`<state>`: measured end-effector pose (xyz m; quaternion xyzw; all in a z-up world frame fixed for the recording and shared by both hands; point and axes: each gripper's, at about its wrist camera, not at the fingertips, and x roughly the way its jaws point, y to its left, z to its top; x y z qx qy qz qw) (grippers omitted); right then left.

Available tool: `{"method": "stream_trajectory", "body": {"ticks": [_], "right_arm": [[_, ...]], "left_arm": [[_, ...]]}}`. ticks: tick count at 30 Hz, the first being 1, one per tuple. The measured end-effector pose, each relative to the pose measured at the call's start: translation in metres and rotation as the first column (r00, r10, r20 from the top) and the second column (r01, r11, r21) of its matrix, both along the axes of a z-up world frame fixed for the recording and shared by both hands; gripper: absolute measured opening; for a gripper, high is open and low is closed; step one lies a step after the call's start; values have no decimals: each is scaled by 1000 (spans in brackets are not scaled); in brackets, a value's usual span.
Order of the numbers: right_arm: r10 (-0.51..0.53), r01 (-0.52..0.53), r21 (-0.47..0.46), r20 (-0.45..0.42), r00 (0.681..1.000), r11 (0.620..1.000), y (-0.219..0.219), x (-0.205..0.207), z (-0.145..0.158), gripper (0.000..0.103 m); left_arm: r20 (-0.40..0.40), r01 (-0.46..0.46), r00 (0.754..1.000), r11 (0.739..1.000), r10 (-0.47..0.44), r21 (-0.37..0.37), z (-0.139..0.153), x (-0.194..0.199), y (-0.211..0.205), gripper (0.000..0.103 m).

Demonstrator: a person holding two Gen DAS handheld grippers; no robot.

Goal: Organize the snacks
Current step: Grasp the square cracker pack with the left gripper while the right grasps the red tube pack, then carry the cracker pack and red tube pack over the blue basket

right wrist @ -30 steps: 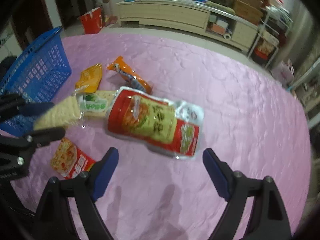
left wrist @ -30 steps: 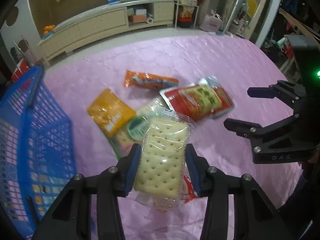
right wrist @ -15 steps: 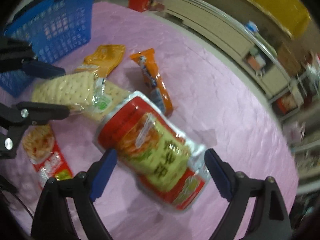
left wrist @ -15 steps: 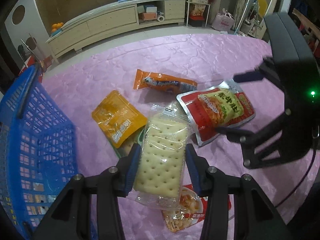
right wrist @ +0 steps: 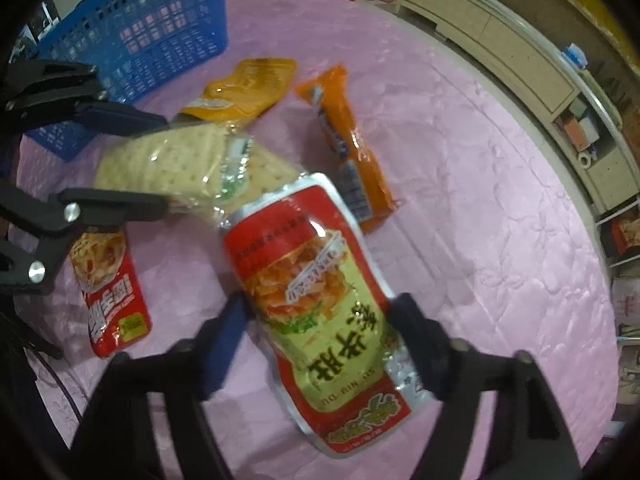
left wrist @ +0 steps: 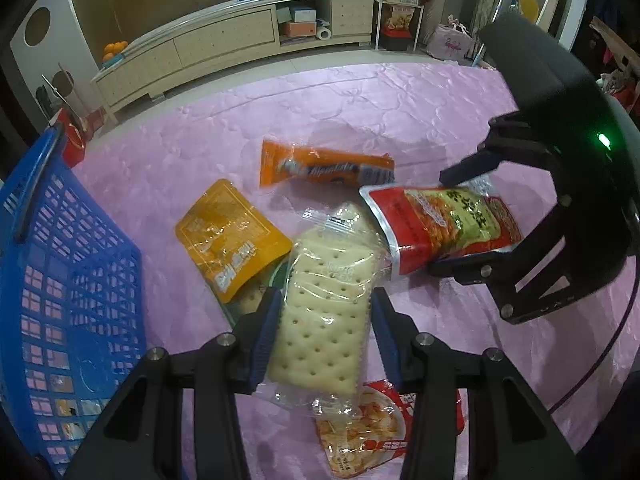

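Task looks barely begun: left gripper (left wrist: 324,324) pinches the cracker pack (left wrist: 326,304); right gripper (right wrist: 320,320) clamps the red pouch (right wrist: 316,280); other packets lie outside the blue basket (left wrist: 60,280).

Both tools are matte black plastic w/ open, strut-like frames. Left gripper (left wrist: 325,330): two angular black arms, each ending in a ribbed blue pad, w/ round silver screw heads along the top of the arms; same silver screws show on its side in the right wrist view. Right gripper (right wrist: 318,338): same build, black arms, blue pad on one finger (right wrist: 226,336), the other finger looks dark, blurred. Seen from the left cam, the right unit has a big rounded black housing w/ a small lit green LED, slotted black side frame, silver screws, and a thin dark cable trailing off its lower end.
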<state>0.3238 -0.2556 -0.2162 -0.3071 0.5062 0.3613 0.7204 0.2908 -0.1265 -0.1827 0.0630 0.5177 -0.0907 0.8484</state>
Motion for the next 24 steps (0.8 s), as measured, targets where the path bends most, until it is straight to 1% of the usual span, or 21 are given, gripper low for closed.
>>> {"method": "stream_trajectory", "body": {"ticks": [1, 2, 4, 5, 6, 7, 10, 14, 15, 19, 21, 24], "right_arm": [[-1, 1, -1, 4, 1000, 1000, 1, -3, 1, 65], [-5, 5, -2, 7, 1000, 1000, 2, -5, 2, 63], [-12, 12, 1, -1, 1000, 1000, 4, -11, 3, 54], [-8, 8, 2, -7, 1000, 1000, 5, -14, 4, 52], [-10, 10, -2, -5, 1000, 1000, 6, -18, 5, 48], [-15, 15, -2, -2, 1000, 1000, 7, -28, 5, 45], [-43, 43, 5, -10, 999, 999, -1, -37, 10, 40], [-86, 87, 47, -20, 996, 995, -5, -50, 22, 34], [-94, 94, 45, -5, 996, 995, -6, -55, 25, 33], [-113, 112, 46, 6, 994, 993, -1, -78, 37, 29], [-126, 124, 48, 37, 991, 991, 1, -89, 49, 28], [-147, 144, 56, 55, 988, 988, 5, -99, 67, 27]], "left_arm": [[2, -1, 1000, 1000, 1, -2, 0, -1, 0, 43], [4, -2, 1000, 1000, 2, -4, 1, -2, 0, 43], [5, -5, 1000, 1000, 5, -3, 1, -6, 1, 43], [7, -4, 1000, 1000, 4, -4, 2, -8, 1, 43], [11, -2, 1000, 1000, 2, -4, 3, -11, 2, 43], [15, 1, 1000, 1000, -1, -1, 4, -13, 0, 43], [22, 6, 1000, 1000, -5, -2, 7, -20, 1, 43], [33, 9, 999, 1000, -9, -11, 14, -31, 2, 43], [38, 12, 999, 1000, -11, -12, 16, -34, 2, 43], [61, 15, 998, 1000, -14, -19, 30, -47, 7, 43], [72, 17, 997, 999, -14, -35, 39, -54, 10, 43], [100, 21, 995, 999, -17, -44, 54, -67, 15, 43]]}}
